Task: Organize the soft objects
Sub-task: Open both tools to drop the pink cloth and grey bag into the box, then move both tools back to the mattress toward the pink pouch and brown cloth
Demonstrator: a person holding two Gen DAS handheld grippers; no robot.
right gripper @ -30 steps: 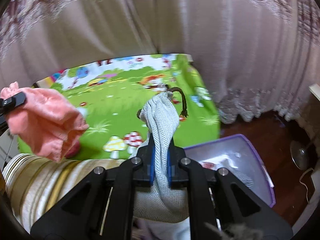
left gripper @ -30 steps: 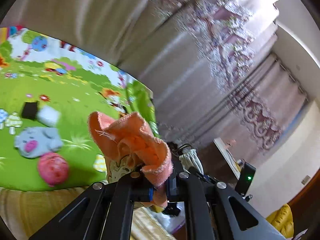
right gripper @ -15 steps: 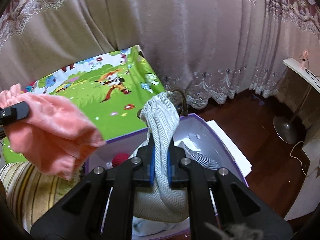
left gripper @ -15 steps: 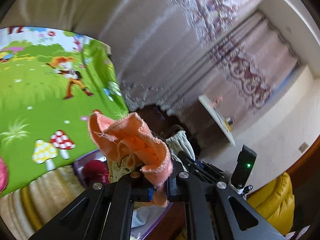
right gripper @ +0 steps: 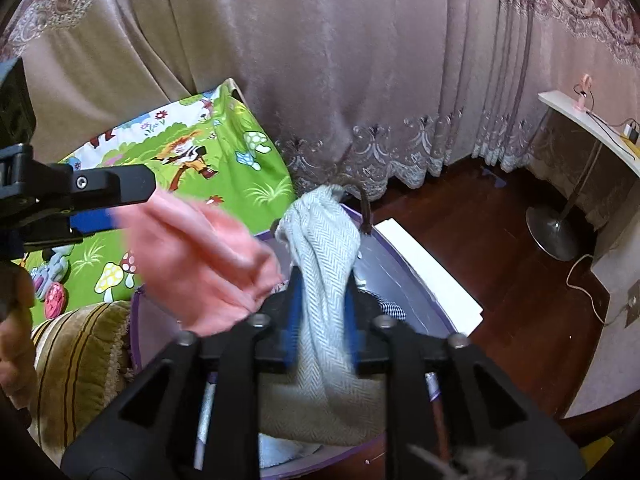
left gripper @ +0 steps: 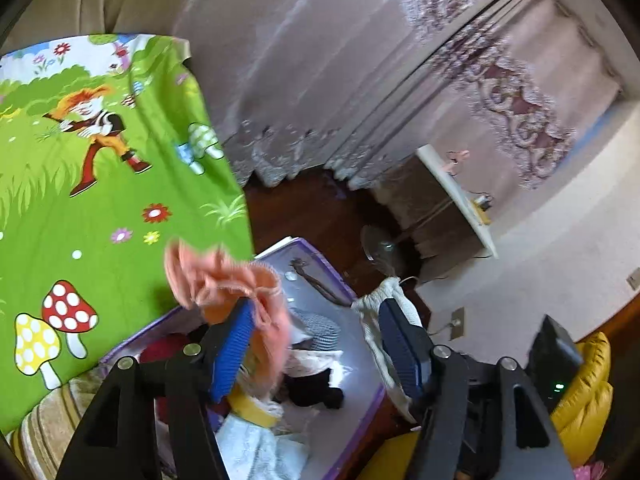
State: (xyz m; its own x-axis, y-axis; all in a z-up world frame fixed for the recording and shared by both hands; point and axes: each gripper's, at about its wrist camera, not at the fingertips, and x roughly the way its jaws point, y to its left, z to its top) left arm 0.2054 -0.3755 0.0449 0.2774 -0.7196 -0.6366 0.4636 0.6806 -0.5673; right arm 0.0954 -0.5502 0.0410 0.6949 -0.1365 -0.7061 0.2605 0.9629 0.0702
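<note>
The storage bin [right gripper: 404, 280] stands on the floor [right gripper: 480, 216] just right of the play mat [left gripper: 100, 200]; clothes lie in it; curtains [right gripper: 340, 60] hang behind — a fan stand [right gripper: 554, 232] and a shelf [right gripper: 588, 120] far right; a striped cushion [right gripper: 80, 352] left of the bin.

Salmon-pink cloth [left gripper: 224, 284], grey herringbone pouch [right gripper: 326, 248], purple-rimmed bin [right gripper: 404, 276], bright green cartoon mat [left gripper: 100, 184] with spotted mushrooms
</note>
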